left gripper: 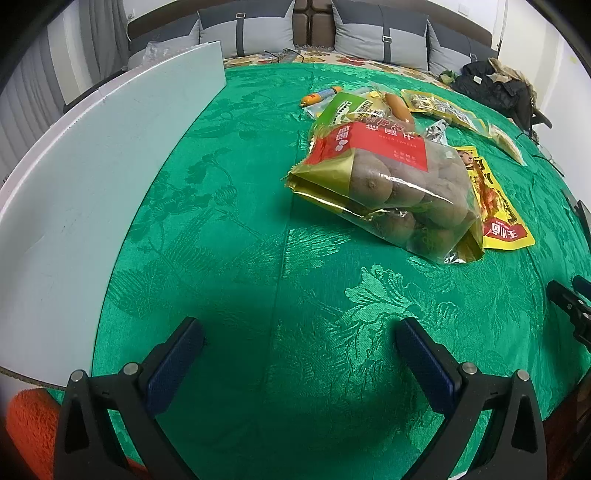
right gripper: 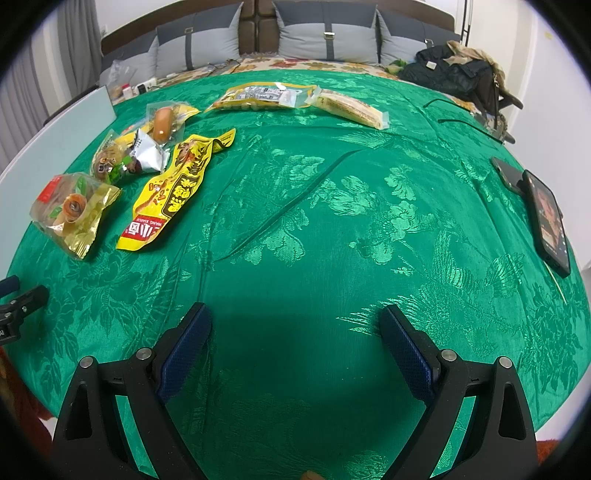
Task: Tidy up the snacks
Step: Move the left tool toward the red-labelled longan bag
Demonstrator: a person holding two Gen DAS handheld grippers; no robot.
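Observation:
Snack packs lie on a green tablecloth (left gripper: 229, 258). A clear bag of dried longan (left gripper: 391, 184) with a red label lies nearest my left gripper (left gripper: 299, 332), which is open and empty above the cloth. A yellow pouch (left gripper: 495, 206) lies to its right, and sausages (left gripper: 397, 105) and other packs lie behind. In the right wrist view the longan bag (right gripper: 74, 210), yellow pouch (right gripper: 173, 184), a sausage (right gripper: 162, 122) and two far packs (right gripper: 262, 96) (right gripper: 351, 107) show. My right gripper (right gripper: 295, 321) is open and empty.
A white board (left gripper: 85, 192) stands along the left edge of the table. Two phones (right gripper: 546, 218) lie at the right edge. A sofa with grey cushions (right gripper: 325, 33) and a dark jacket (right gripper: 450, 74) are behind the table.

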